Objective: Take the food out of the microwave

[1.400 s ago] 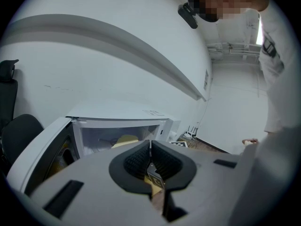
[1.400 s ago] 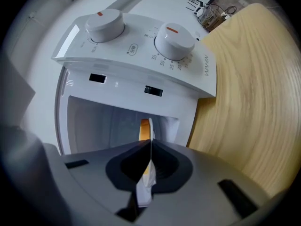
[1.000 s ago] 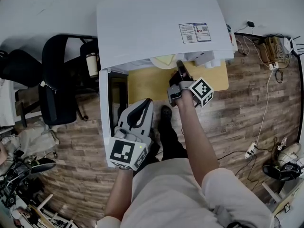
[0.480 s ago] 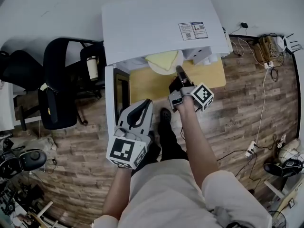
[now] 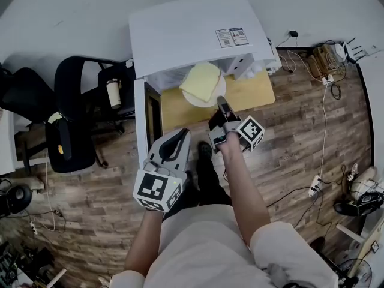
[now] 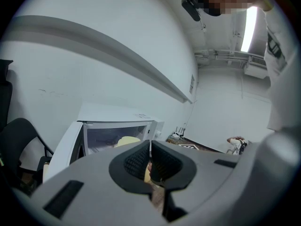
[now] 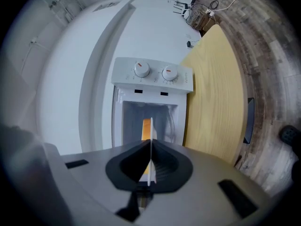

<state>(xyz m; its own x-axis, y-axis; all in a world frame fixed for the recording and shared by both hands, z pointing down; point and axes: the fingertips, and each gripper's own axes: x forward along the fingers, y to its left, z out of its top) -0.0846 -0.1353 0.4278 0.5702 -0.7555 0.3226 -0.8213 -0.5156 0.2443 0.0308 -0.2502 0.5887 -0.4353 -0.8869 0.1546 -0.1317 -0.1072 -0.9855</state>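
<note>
**A:** Where is the food?

**B:** The yellow slab of food [image 5: 201, 81] lies flat on a white plate [image 5: 203, 102]. The plate sits at the mouth of the microwave [image 5: 192, 29], mostly forward of the roof edge and over the wooden worktop [image 5: 255, 92]. From above I can't be sure its far rim has cleared the opening.

**A:** What carries it?

**B:** The right gripper [image 5: 221, 103]. Its jaws are clamped on the plate's near rim. In the right gripper view that rim is a thin white line pinched edge-on between the pads, with the food's orange-yellow edge just behind.

**A:** Why grip the rim and not the food?

**B:** I'd say it is the one firm, thin part to pinch, and it keeps the pads off the food. The gripper looks turned on its side, so one jaw comes from above and one from below, which suits a level plate.

**A:** And the other gripper?

**B:** The left gripper [image 5: 179, 134] is well apart from the plate, near the swung-open door [image 5: 140, 125]. Its jaws are together with nothing between them. Probably it is only keeping out of the plate's way.

**A:** What remains?

**B:** Bringing the plate fully clear and setting it down. It needs to stay level, since a one-sided grip could let it tip and the slab slide.
</note>
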